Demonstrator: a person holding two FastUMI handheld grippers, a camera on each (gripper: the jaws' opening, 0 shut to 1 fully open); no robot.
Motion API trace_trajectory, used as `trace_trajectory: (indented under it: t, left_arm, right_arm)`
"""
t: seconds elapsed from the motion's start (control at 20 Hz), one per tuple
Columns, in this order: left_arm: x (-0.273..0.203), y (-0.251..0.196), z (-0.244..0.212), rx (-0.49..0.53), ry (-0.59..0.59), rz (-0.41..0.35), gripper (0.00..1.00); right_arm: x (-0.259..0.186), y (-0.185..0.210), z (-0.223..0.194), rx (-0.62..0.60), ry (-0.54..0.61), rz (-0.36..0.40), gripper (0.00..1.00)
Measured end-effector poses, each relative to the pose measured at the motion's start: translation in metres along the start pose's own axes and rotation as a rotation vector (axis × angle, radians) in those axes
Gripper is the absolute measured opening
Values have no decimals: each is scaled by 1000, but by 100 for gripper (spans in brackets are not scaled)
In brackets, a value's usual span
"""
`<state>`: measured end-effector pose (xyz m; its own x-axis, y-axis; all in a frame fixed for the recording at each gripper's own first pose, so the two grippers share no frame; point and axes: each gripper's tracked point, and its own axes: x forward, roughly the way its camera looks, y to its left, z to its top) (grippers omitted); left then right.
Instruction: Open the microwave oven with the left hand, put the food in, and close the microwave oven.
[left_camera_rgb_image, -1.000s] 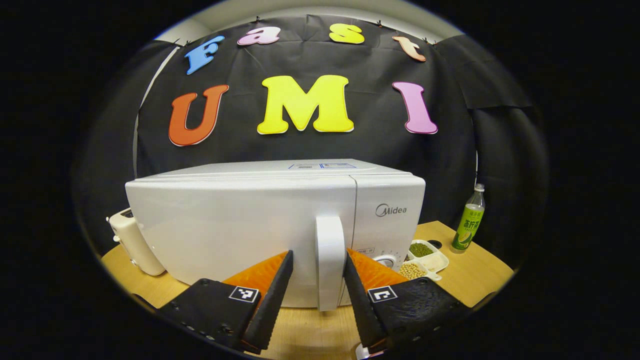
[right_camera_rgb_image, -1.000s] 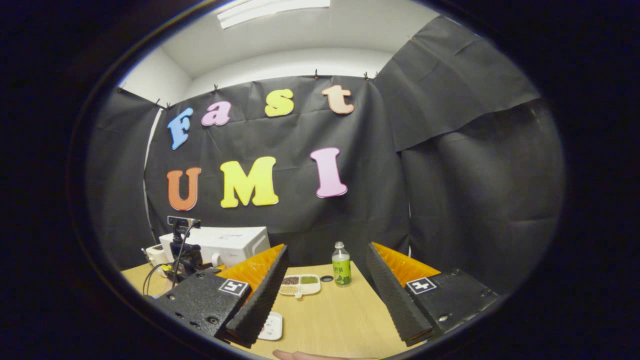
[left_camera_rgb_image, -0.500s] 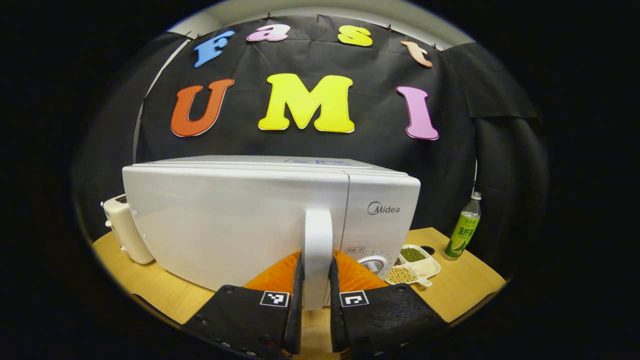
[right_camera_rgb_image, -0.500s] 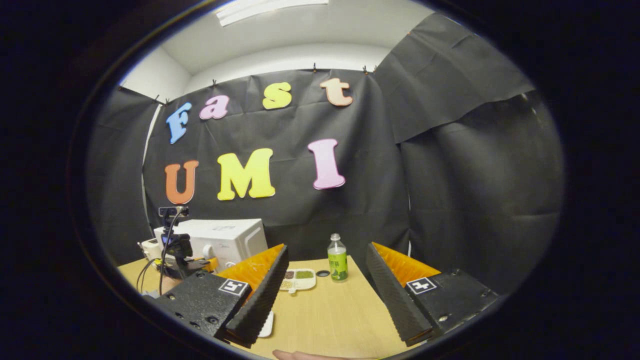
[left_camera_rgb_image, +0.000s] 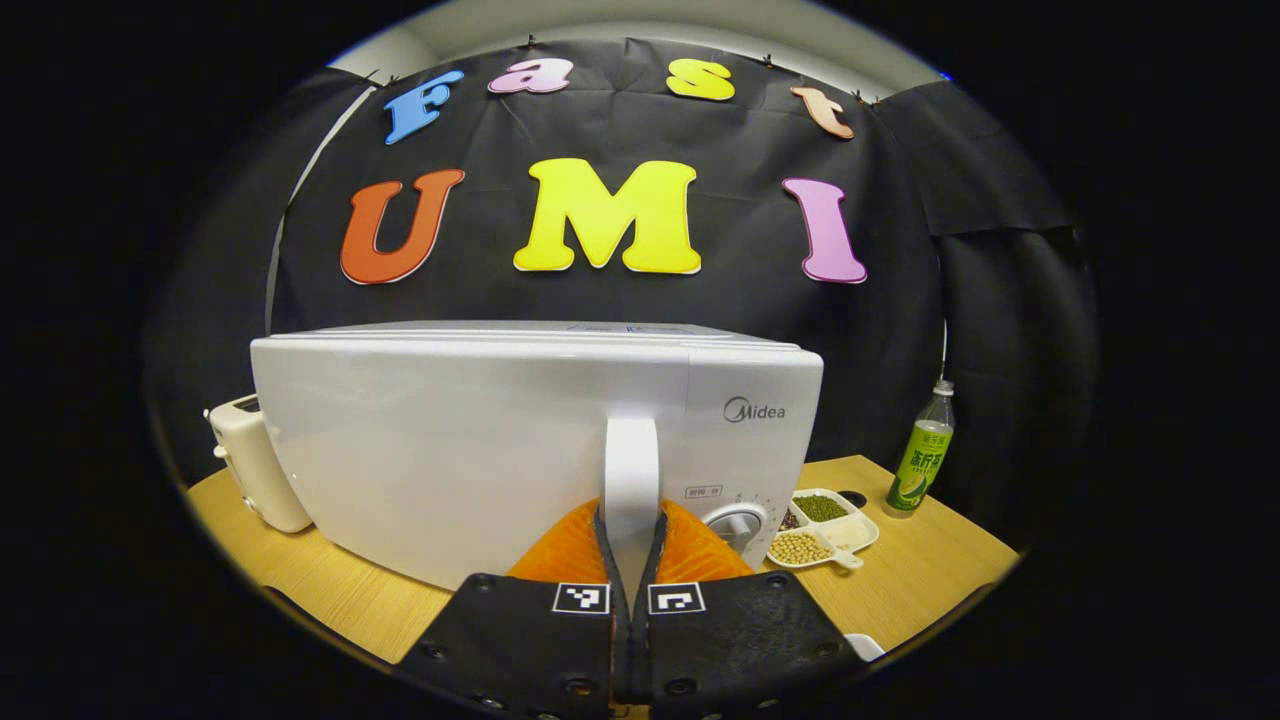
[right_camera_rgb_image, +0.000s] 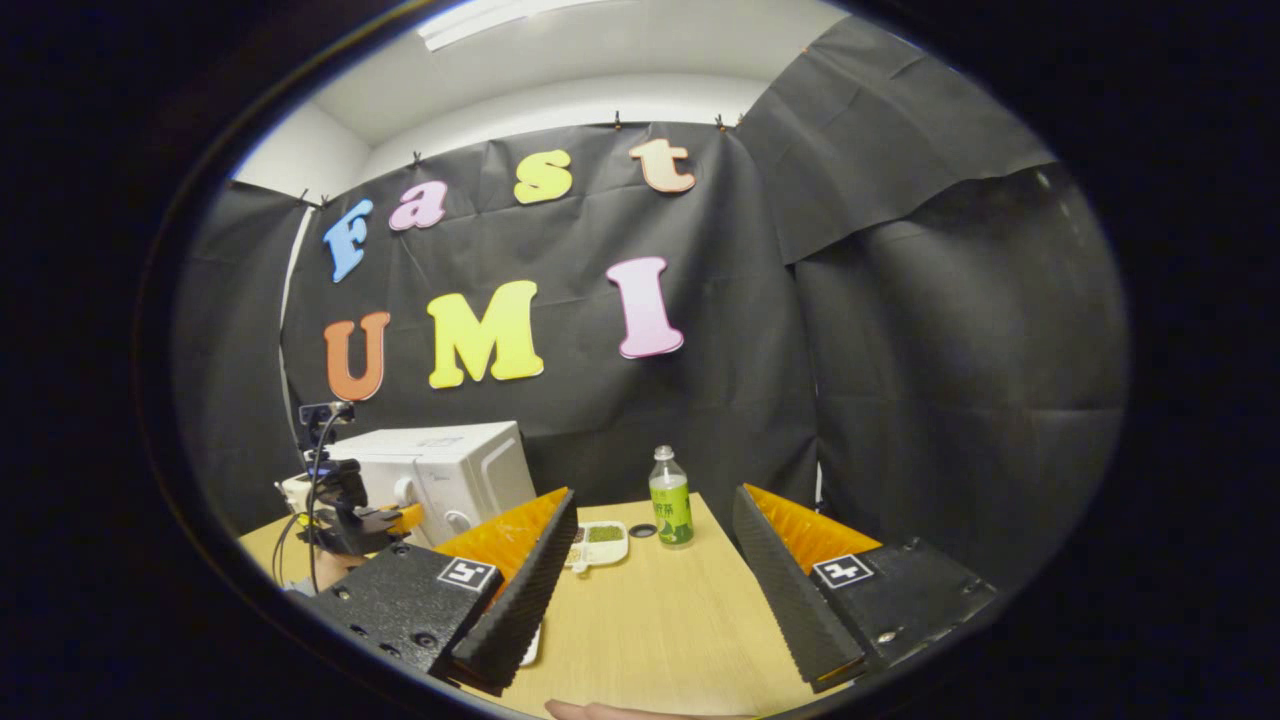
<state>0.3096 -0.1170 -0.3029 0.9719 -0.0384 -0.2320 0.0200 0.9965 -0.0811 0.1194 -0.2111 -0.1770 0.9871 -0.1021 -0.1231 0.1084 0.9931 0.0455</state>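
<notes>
Microwave (left_camera_rgb_image: 480, 440) handle (left_camera_rgb_image: 630, 480) pinched between left tongs (left_camera_rgb_image: 630, 545); right tongs (right_camera_rgb_image: 645, 580) spread, well apart.

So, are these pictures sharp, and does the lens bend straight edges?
Left gripper view: sharp, and the microwave top edge bows from fisheye distortion, with soft glare on its door. Right gripper view: sharp too, the ceiling light bright, the table evenly lit.
</notes>
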Motion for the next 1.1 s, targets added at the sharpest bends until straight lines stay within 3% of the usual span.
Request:
trace_trajectory:
  t: [0.35, 0.65, 1.1]
  left_arm:
    - [-73, 17, -6, 8, -33, -115, 0]
    - [-135, 52, -15, 25, -35, -128, 0]
    - [-242, 139, -31, 60, -24, -35, 22]
  right_arm:
    - [-6, 10, -11, 0, 54, -3, 100]
    - [-34, 42, -11, -13, 75, 26, 100]
    - [-82, 94, -5, -60, 58, 95, 100]
